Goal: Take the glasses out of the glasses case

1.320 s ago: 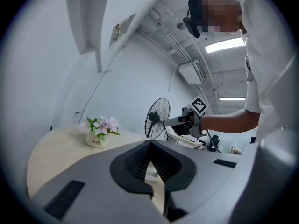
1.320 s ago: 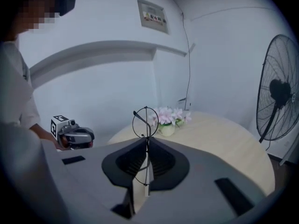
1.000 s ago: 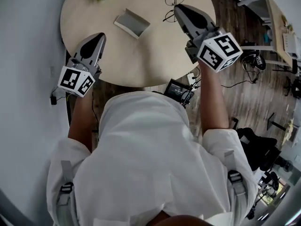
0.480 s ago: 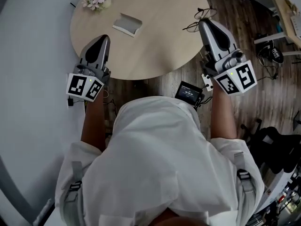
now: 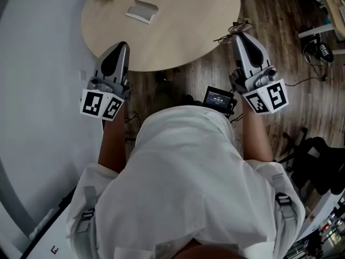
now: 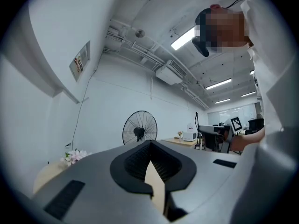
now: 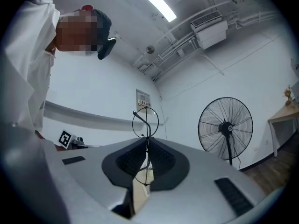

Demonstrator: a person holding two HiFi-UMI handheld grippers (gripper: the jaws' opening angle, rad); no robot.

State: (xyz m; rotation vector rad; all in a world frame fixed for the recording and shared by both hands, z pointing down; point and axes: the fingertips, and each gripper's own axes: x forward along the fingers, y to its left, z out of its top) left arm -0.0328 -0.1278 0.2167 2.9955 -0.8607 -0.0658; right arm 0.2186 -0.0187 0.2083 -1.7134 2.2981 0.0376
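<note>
The wire-framed glasses (image 7: 147,125) are pinched between the fingers of the right gripper (image 5: 241,35), which are closed on the thin frame. One round lens rises above the fingertips. The glasses case (image 5: 142,11) lies open and empty on the round surface (image 5: 183,31), well ahead of the left gripper (image 5: 119,47), whose fingers are pressed together on nothing.

One case (image 5: 142,11), one pair of glasses (image 5: 233,32)

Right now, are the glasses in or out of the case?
Out: the right gripper grips the glasses, while the case lies apart on the table.
</note>
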